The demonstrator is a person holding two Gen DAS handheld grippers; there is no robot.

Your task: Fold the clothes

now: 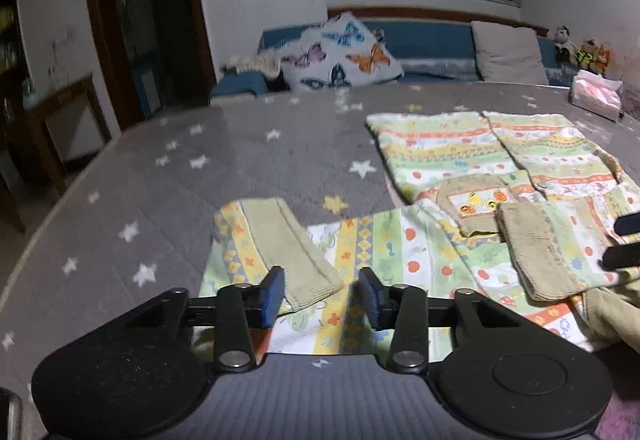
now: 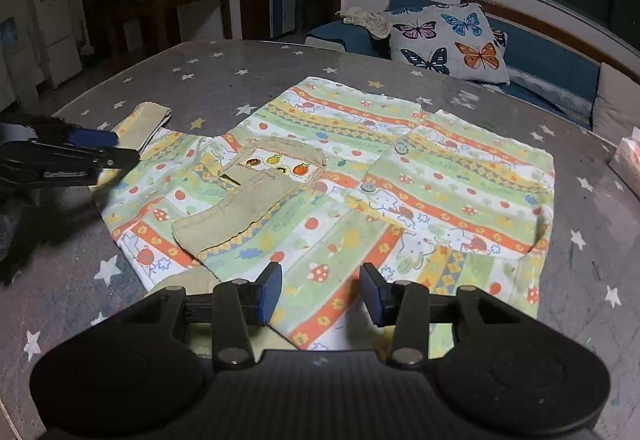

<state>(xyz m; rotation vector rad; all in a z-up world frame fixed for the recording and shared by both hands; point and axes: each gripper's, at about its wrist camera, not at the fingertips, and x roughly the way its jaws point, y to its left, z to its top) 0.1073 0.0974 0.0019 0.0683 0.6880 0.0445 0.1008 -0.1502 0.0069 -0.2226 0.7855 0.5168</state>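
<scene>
Grey cloth scattered with white and yellow stars covers the bench, and a small patterned shirt lies spread flat on it, striped in green, orange and yellow with little fruit and animal prints. One sleeve, ending in a tan ribbed cuff, stretches out to the side. The other sleeve is folded in across the chest, its tan cuff lying just below the fruit-embroidered pocket.

In the left wrist view, the left hand-held gripper hovers low over the outstretched sleeve, levelled almost parallel to the bench, its blue-padded fingers set wide apart with the cuff's end between them and nothing pinched. The right wrist view shows it reaching in from the shirt's side towards that sleeve.

The right hand-held gripper is poised over the near edge of the shirt, tilted slightly down, its fingers equally wide and holding nothing.

Beyond the bench sits a blue sofa with a butterfly cushion, and a tissue box rests at the bench's far corner.
</scene>
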